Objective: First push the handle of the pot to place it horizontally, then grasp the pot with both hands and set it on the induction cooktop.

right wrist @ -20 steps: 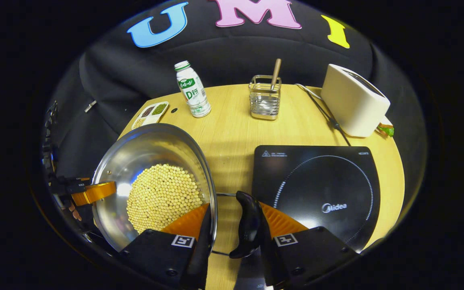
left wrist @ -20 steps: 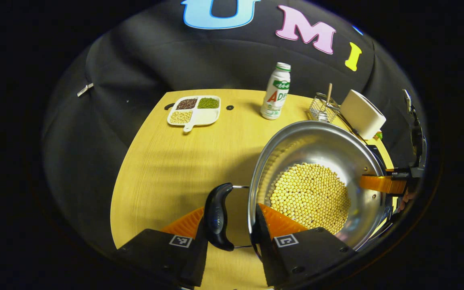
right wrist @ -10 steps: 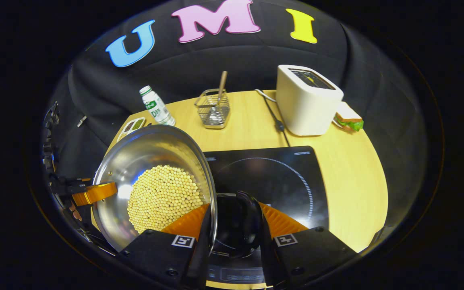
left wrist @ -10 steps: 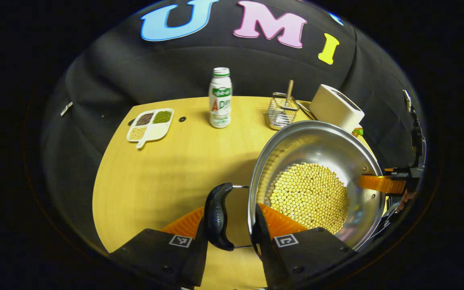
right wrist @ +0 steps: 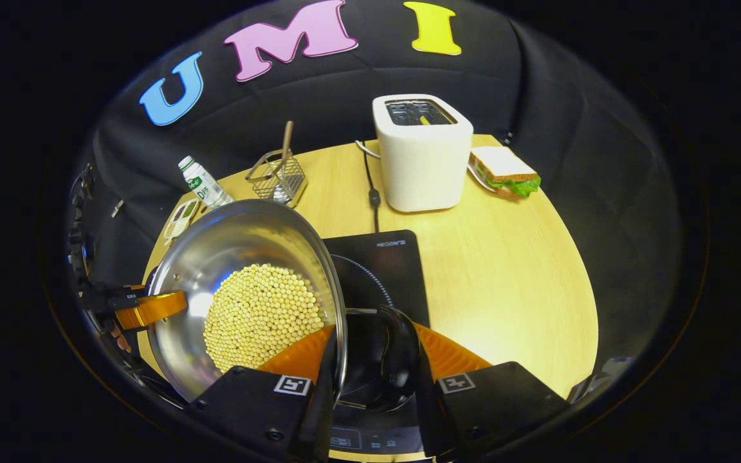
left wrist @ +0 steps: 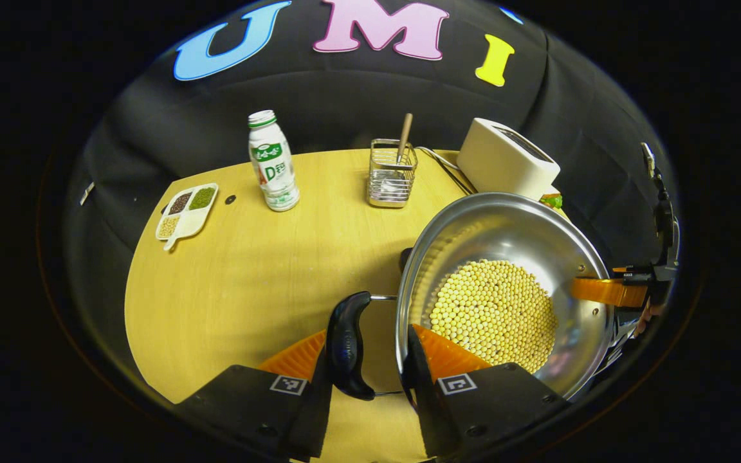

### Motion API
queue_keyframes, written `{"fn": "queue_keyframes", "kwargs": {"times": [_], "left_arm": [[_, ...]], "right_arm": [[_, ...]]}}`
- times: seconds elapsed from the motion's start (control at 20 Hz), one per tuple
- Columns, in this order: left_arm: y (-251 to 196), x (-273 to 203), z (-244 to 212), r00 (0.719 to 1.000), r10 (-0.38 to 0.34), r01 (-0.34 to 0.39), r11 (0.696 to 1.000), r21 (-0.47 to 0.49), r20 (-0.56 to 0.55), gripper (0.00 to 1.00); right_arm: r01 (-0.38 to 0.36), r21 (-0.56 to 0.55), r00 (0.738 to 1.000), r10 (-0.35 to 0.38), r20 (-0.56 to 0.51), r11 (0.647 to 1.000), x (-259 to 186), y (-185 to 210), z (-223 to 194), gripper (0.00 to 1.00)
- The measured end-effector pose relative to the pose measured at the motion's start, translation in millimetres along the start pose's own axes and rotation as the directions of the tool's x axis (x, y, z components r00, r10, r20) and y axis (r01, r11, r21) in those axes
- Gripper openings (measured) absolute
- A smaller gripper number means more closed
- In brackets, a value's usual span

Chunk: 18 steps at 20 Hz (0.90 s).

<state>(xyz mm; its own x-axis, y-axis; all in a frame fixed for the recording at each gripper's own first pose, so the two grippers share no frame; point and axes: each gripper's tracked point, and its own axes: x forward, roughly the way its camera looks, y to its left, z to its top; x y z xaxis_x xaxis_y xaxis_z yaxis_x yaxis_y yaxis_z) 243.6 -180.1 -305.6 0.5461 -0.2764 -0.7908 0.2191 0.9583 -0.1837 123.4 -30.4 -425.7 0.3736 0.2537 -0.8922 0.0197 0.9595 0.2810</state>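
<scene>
The steel pot [left wrist: 505,238] [right wrist: 229,251] holds a heap of pale yellow beans [left wrist: 493,312]. In the left gripper view my left gripper [left wrist: 370,350] grips the pot's left side, one finger outside the black loop handle [left wrist: 347,344] and one inside the rim. My right gripper [right wrist: 370,354] clamps the opposite black handle [right wrist: 399,357] and rim the same way. Each gripper [left wrist: 608,292] [right wrist: 152,307] also appears at the pot's far rim in the other's view. The pot hangs over the left part of the black induction cooktop [right wrist: 383,263]; contact cannot be told.
At the table's back stand a white toaster [right wrist: 422,154] with its cord, a sandwich [right wrist: 505,170], a wire utensil holder [left wrist: 391,173], a white bottle [left wrist: 273,164] and a divided dish of beans [left wrist: 187,209]. Bare wood lies right of the cooktop [right wrist: 505,270].
Both grippers have carried the pot to the right, from beside the cooktop to over it. The bottle, dish and toaster have slid leftward in both views. The grips are unchanged.
</scene>
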Motion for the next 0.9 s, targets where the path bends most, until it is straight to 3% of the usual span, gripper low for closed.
{"fn": "queue_keyframes", "kwargs": {"times": [0.25,0.3,0.35,0.9], "left_arm": [[-25,13,6,1.000,0.003,-0.003,1.000,-0.006,-0.003,0.59],[-28,15,5,1.000,0.003,-0.003,1.000,-0.008,-0.004,0.59],[-30,16,5,1.000,0.005,-0.005,1.000,-0.011,-0.003,0.59],[-33,25,-3,1.000,0.026,-0.026,0.998,-0.048,-0.008,0.59]], "right_arm": [[-0.005,0.001,1.000,0.005,-0.010,1.000,7,-26,7,0.56],[-0.006,-0.001,1.000,0.006,-0.012,1.000,7,-29,7,0.52],[-0.008,-0.002,1.000,0.008,-0.014,1.000,7,-31,8,0.57],[-0.028,-0.018,0.999,0.028,-0.019,0.999,22,-38,7,0.57]]}}
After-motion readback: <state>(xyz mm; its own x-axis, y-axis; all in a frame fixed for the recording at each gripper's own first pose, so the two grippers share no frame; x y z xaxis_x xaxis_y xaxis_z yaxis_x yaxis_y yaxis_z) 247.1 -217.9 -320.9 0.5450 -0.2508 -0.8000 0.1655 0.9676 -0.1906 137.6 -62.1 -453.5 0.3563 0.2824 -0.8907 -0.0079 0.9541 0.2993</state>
